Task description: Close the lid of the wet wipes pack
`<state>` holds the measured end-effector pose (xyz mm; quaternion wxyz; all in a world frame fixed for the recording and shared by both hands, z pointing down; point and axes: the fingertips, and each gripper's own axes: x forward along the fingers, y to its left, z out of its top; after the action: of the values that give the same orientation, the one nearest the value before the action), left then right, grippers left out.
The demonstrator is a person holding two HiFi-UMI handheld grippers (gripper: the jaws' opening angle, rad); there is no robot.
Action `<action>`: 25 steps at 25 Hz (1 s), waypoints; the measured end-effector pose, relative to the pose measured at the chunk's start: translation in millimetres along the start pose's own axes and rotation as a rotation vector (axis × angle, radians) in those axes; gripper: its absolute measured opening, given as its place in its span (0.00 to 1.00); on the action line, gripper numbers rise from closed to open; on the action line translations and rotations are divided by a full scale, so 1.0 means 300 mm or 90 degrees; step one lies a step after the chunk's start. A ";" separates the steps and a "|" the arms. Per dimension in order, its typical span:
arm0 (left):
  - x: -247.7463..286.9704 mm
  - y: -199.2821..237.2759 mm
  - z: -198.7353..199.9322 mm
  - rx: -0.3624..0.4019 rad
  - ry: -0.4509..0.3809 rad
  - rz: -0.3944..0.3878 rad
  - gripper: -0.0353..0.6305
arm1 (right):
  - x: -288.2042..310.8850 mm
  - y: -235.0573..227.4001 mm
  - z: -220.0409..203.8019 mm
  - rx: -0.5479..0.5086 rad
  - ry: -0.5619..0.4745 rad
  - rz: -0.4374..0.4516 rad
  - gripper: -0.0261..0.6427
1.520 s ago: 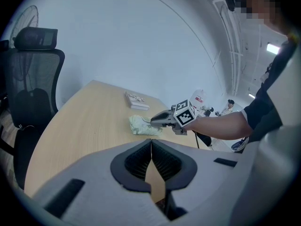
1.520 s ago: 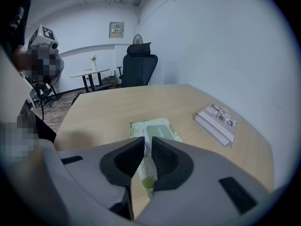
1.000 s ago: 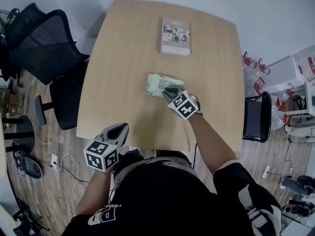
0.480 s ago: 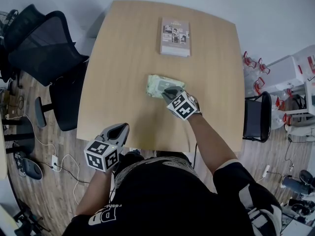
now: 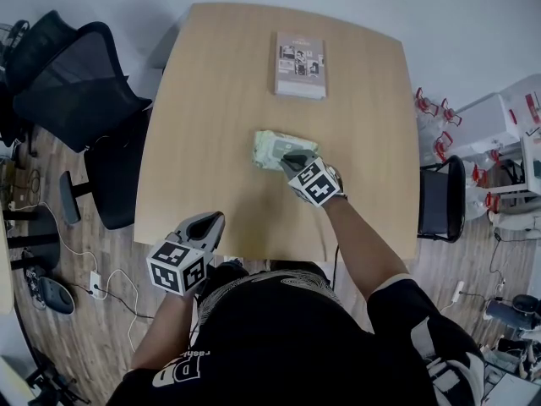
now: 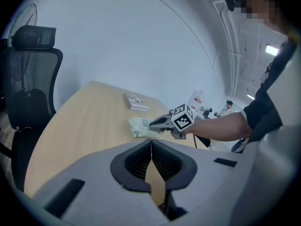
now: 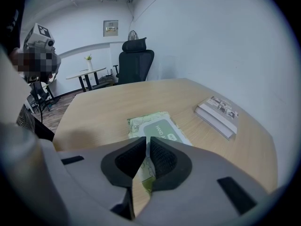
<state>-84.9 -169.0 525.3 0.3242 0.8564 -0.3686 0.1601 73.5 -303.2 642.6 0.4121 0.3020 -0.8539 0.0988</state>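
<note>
The pale green wet wipes pack lies flat near the middle of the wooden table. In the right gripper view its darker green lid lies flat against the pack. My right gripper is shut, with its tips over the pack's near right end, and the pack shows just beyond the closed jaws. My left gripper is shut and holds nothing; it hangs at the table's near edge, well left of the pack.
A grey book lies at the table's far side. Black office chairs stand left of the table, and another chair stands at the right. Cables and a power strip lie on the wood floor at left.
</note>
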 end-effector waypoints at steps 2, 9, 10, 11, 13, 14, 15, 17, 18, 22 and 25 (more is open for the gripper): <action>-0.007 -0.004 0.004 0.006 -0.001 -0.007 0.08 | -0.005 0.005 -0.003 0.017 -0.013 -0.011 0.09; -0.037 -0.014 0.007 0.026 -0.004 -0.032 0.08 | -0.087 0.044 0.019 0.088 -0.061 -0.043 0.05; -0.039 -0.020 0.009 0.031 -0.005 -0.038 0.08 | -0.104 0.056 0.026 0.100 -0.071 -0.042 0.05; -0.041 -0.027 0.010 0.036 -0.005 -0.044 0.08 | -0.121 0.070 0.031 0.111 -0.081 -0.041 0.05; -0.047 -0.044 0.006 0.047 -0.004 -0.060 0.08 | -0.157 0.099 0.043 0.124 -0.098 -0.045 0.05; -0.051 -0.051 0.002 0.052 -0.002 -0.068 0.08 | -0.174 0.114 0.051 0.129 -0.107 -0.049 0.05; -0.057 -0.057 -0.003 0.057 0.000 -0.075 0.08 | -0.192 0.129 0.059 0.135 -0.116 -0.054 0.05; -0.066 -0.071 -0.010 0.068 0.005 -0.089 0.08 | -0.233 0.157 0.073 0.151 -0.134 -0.065 0.05; -0.069 -0.080 -0.012 0.074 0.006 -0.096 0.08 | -0.256 0.171 0.078 0.161 -0.143 -0.071 0.05; -0.085 -0.123 -0.006 0.115 0.001 -0.122 0.08 | -0.346 0.233 0.086 0.214 -0.184 -0.087 0.05; -0.106 -0.155 0.006 0.140 -0.008 -0.143 0.08 | -0.414 0.289 0.093 0.280 -0.223 -0.092 0.05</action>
<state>-72.2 -129.3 487.5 0.2423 0.9234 -0.2531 0.1570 63.2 -191.7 536.9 0.1894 0.4567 -0.8463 0.1982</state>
